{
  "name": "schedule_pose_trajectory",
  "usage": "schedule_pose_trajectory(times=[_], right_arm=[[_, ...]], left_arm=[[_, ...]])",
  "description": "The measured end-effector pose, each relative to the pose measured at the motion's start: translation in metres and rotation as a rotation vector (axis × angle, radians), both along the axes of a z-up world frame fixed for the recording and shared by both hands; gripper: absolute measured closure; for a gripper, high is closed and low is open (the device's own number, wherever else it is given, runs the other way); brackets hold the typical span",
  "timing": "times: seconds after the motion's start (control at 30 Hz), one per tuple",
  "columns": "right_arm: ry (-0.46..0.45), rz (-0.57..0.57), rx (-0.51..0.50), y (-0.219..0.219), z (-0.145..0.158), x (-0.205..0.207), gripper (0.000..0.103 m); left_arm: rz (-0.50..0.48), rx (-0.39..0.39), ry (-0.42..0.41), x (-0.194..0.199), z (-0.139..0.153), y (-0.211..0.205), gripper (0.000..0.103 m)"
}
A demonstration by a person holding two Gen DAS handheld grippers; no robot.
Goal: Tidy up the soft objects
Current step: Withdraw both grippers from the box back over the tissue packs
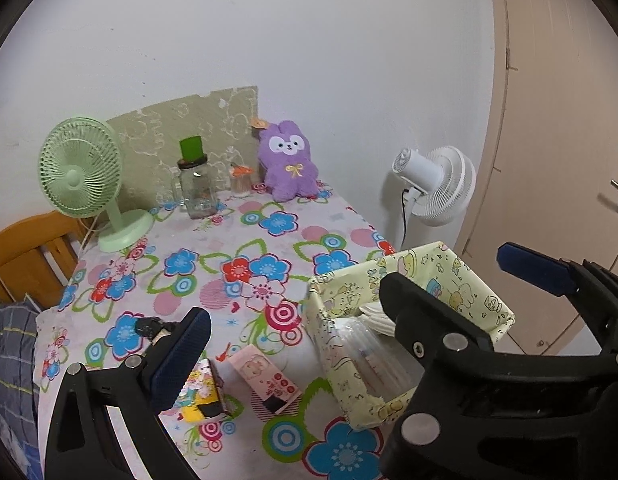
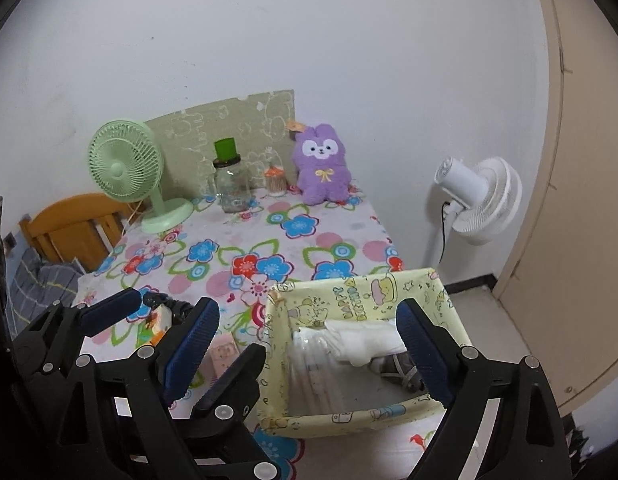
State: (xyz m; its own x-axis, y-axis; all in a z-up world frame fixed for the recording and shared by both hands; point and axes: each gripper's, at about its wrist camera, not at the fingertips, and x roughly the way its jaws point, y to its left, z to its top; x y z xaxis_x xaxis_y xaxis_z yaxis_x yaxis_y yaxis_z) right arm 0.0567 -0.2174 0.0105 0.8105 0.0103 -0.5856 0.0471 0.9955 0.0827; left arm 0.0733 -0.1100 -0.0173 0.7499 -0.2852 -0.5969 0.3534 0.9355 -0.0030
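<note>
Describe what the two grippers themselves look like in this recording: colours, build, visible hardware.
Both match. The left gripper and the right gripper are matte black plastic linkage frames with angular arms joined by round silver pivot pins and a few small screws. Each finger ends in a dark blue, ribbed pad. No cables, printed markings, sleeves or hands are visible in either wrist view.

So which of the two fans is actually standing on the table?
The green fan, whose round base sits on the floral tablecloth at the far left. The white fan stands off the table's right edge, by the door.
</note>
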Motion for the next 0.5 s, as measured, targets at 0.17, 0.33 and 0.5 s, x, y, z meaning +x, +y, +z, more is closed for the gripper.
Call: schedule_pose_trajectory(times=[0.17, 0.33, 0.5], right_arm=[[-0.033, 0.019, -0.007, 0.012, 0.007, -0.008, 0.011], [-0.053, 0.038, -0.015, 0.027, 0.011, -0.012, 0.011], [-0.052, 0.038, -0.047, 0.045, 0.014, -0.015, 0.011]], left_arm=[[0.023, -0.006, -0.028, -0.008, 0.006, 0.013, 0.000], [0.055, -0.014, -0.045, -0.015, 0.007, 0.030, 0.000], [0.070, -0.030, -0.044, -0.018, 0.006, 0.045, 0.000]])
